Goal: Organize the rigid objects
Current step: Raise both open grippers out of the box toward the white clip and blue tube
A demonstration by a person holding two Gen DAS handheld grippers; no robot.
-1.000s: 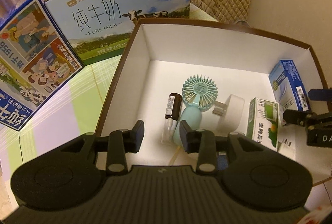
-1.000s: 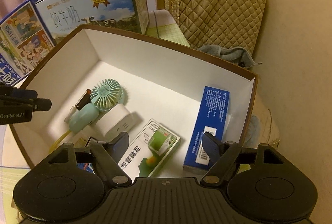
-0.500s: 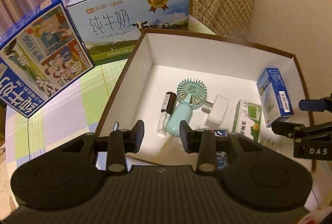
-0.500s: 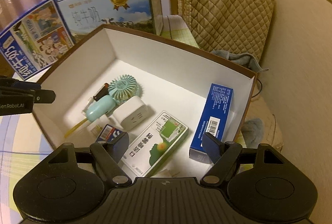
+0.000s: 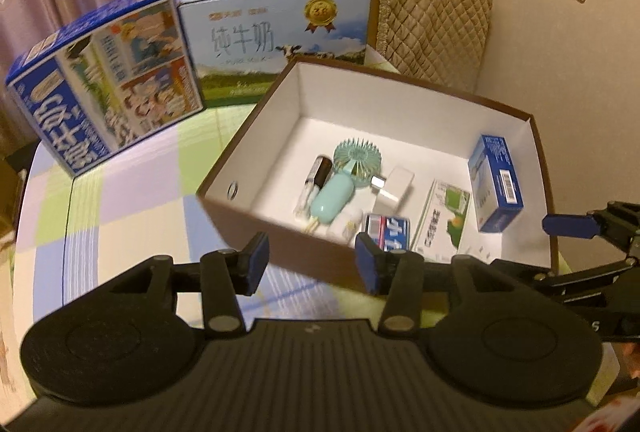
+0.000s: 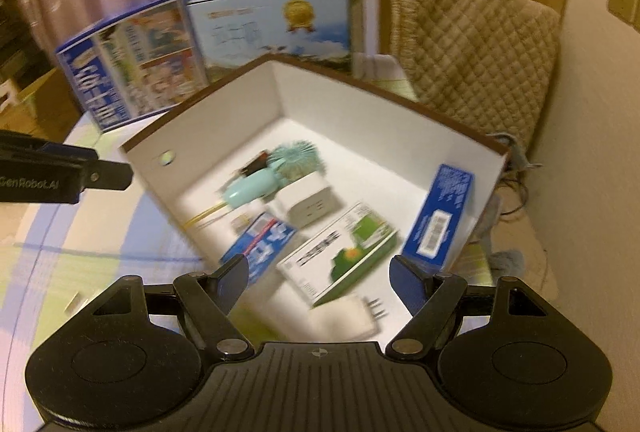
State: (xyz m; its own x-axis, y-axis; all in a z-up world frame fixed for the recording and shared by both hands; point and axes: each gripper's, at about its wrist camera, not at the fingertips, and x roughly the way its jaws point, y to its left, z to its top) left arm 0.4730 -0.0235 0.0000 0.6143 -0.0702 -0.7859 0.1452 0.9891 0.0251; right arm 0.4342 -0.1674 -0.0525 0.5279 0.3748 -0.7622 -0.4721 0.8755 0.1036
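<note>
A brown box (image 5: 282,250) with a white inside holds a teal hand fan (image 5: 344,175), a dark-capped bottle (image 5: 316,179), a white plug adapter (image 5: 396,183), a green-and-white carton (image 5: 440,220), a blue carton (image 5: 496,183) and a small blue packet (image 5: 390,228). My left gripper (image 5: 311,264) hangs in front of the box's near wall; its jaws are opening, with nothing between them. My right gripper (image 6: 320,274) stands open and empty over the box's near right corner, above the green-and-white carton (image 6: 344,252) and a white charger (image 6: 352,316).
Two big milk cases, one dark blue (image 5: 104,79) and one light blue (image 5: 280,31), stand behind the box on the checked tablecloth (image 5: 120,199). A quilted chair back (image 5: 436,23) and the wall close off the right side.
Both grippers have drawn back and up, out of the box, so its outer wall now shows. The left jaws stand wider apart than before. The right jaws keep the same gap.
</note>
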